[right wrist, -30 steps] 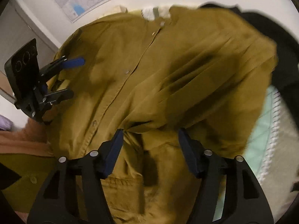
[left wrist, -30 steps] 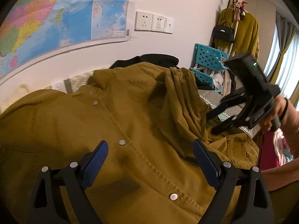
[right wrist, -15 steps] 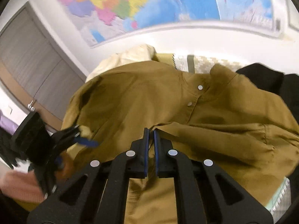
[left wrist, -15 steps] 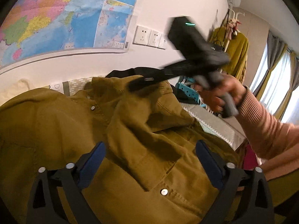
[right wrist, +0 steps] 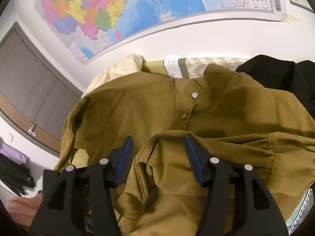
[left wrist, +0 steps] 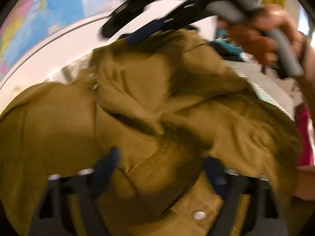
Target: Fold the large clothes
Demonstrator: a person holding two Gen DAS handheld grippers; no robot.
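1. Since half a second ago: right gripper (right wrist: 158, 147) jaws, then shut together on a fold of the shirt, now stand wide apart; that fold lies loose between them. In the left wrist view the right gripper (left wrist: 157, 26) has come nearer and higher, and the picture has gone blurred.
2. Left side, right wrist view: grey door (right wrist: 25, 90), dark clothes (right wrist: 13, 173) below it; wall map (right wrist: 126, 9) above.
3. Left gripper (left wrist: 163, 167): jaws wide apart, shirt cloth bunched between them; whether the pads touch it cannot be told through the blur.
4. Mustard shirt (right wrist: 149, 108) lies spread on the bed, collar toward the wall, front snaps (right wrist: 194, 94) showing, one sleeve folded across its front.
5. Cream cloth (right wrist: 126, 64) past the shirt's shoulder; patterned bedding (right wrist: 196, 66) past the collar.
6. Right: black garment (right wrist: 275, 70) beside the collar.
7. Left wrist view, upper right: hand (left wrist: 269, 37) holds the right gripper's grey handle above the shirt.
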